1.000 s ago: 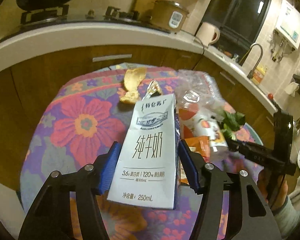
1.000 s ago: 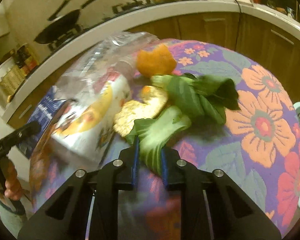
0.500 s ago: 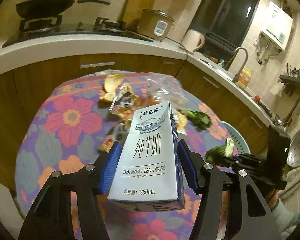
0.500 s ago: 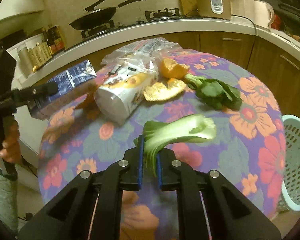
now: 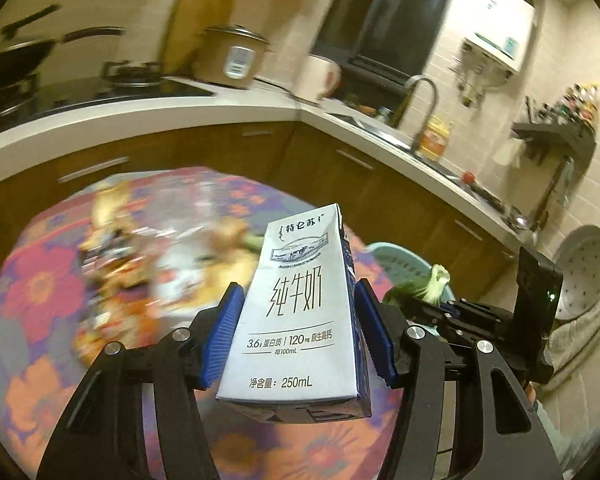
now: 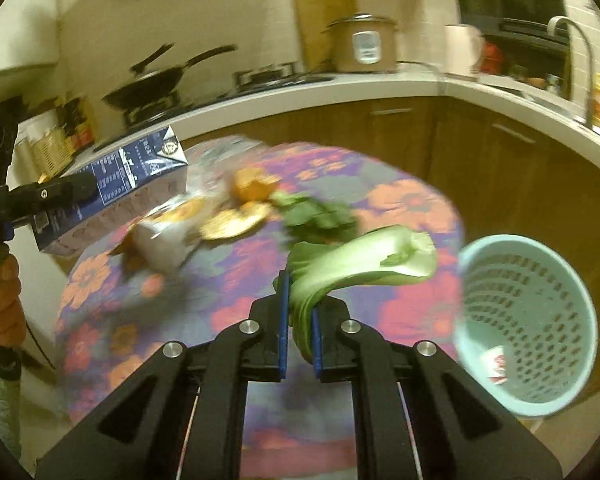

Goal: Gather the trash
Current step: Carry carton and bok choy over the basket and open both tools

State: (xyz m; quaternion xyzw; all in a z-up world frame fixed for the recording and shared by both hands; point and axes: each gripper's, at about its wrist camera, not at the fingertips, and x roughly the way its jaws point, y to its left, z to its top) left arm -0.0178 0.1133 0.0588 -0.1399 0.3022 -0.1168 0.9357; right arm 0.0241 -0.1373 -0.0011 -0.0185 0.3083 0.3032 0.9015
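Note:
My left gripper [image 5: 298, 330] is shut on a white and blue milk carton [image 5: 300, 316], held upright above the flowered table [image 5: 40, 292]. The same carton [image 6: 112, 184] shows at the left of the right wrist view, with a hand below it. My right gripper [image 6: 299, 322] is shut on a green bok choy stalk [image 6: 360, 260], whose pale cut end points toward a light blue perforated basket [image 6: 528, 320] at the table's right side. In the left wrist view the stalk [image 5: 432, 284] and the right gripper appear at the right, in front of the basket [image 5: 396, 256].
Peels, wrappers, a plastic bag and more greens [image 6: 320, 216] lie blurred in a heap on the table. A curved wooden counter [image 5: 340, 128] with stove, pan, rice cooker and sink rings the table. A small scrap lies inside the basket.
Both grippers have lifted their loads off the table and swung right, away from the trash heap. The blue basket has come into view beside the bok choy.

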